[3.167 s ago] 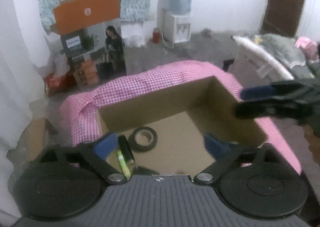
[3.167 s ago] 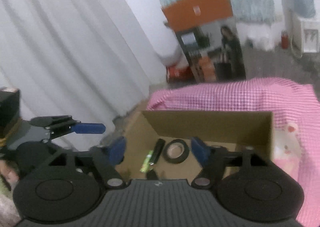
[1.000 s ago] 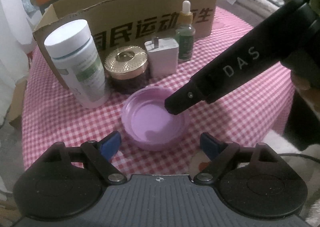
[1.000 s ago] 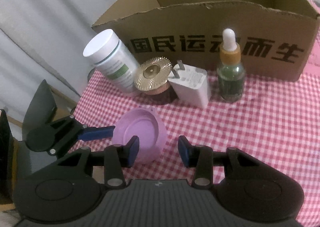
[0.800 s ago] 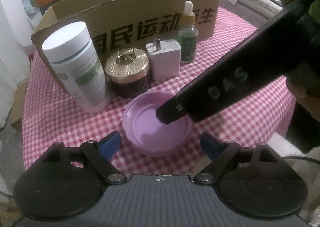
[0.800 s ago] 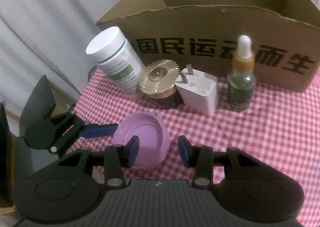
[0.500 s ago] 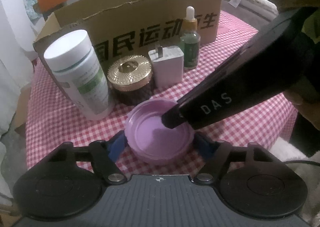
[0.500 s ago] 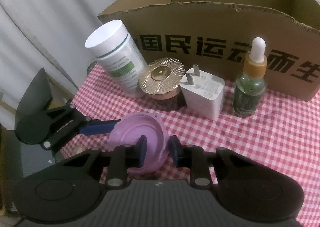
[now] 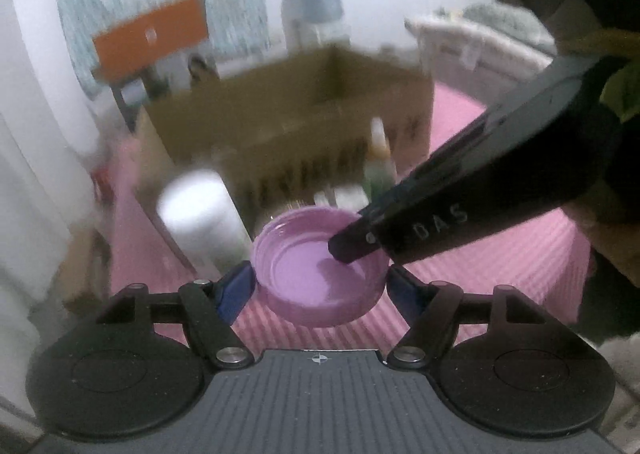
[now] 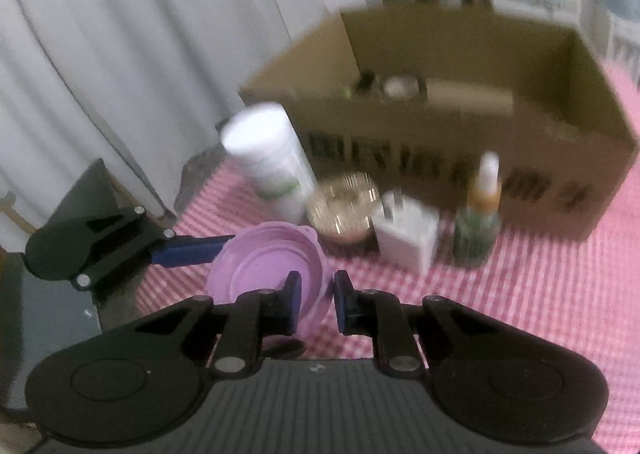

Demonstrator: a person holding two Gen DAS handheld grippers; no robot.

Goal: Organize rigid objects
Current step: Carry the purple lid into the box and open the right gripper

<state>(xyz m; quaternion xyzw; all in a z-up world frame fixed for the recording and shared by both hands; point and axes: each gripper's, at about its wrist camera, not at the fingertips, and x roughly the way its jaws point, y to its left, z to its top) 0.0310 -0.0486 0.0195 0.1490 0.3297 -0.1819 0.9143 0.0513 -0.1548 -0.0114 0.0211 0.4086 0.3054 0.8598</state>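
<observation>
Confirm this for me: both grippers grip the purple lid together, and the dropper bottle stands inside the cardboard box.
Wrong on the bottle. In the right wrist view the dropper bottle stands outside the cardboard box, on the checked cloth in front of it. Both the left gripper and the right gripper do grip the purple lid.

Both grippers, left gripper [image 9: 320, 284] and right gripper [image 10: 314, 300], are matte black with blue finger pads, silver pivot screws, round side discs, ribbed grey housing, white "DAS" lettering
</observation>
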